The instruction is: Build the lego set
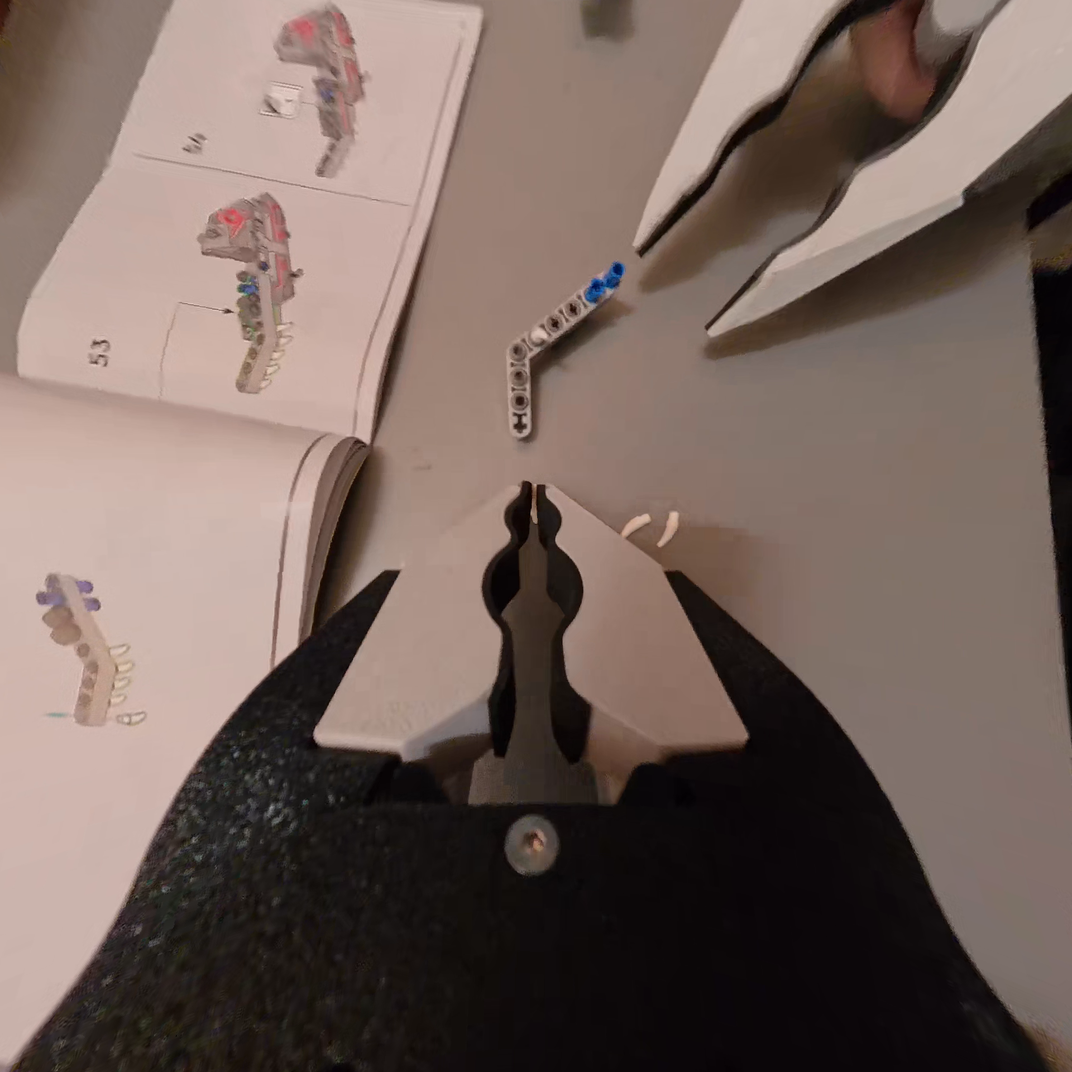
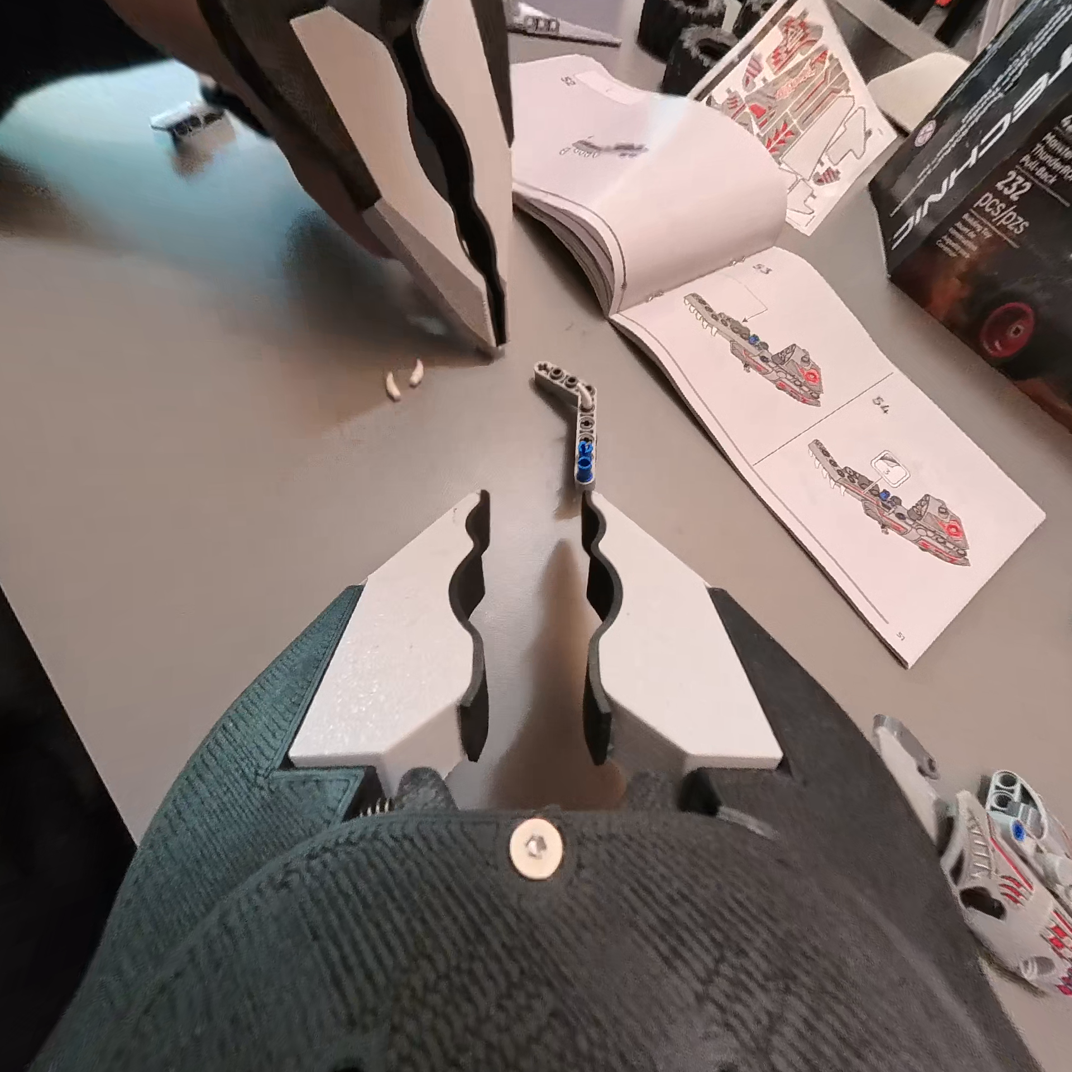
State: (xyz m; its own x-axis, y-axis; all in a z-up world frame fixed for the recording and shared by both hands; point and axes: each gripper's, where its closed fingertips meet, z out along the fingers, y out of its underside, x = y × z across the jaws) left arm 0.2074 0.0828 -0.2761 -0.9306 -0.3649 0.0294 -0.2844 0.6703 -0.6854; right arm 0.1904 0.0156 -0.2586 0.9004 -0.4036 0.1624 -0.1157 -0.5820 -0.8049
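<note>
Left hand-held gripper [image 1: 532,493] angled down, tips pinching a white tooth [image 1: 533,511]. Right hand-held gripper [image 2: 533,502] spread, bent grey beam [image 2: 571,415] just ahead on worktop [image 2: 232,464].

Pretty dim, warm light on my end. Left wrist feed is smeary: the booklet [image 1: 232,243] at 10 o'clock is blurred. Right feed's sharper, with soft shadows on the table [image 2: 232,464] and fisheye bending at the edges.
</note>
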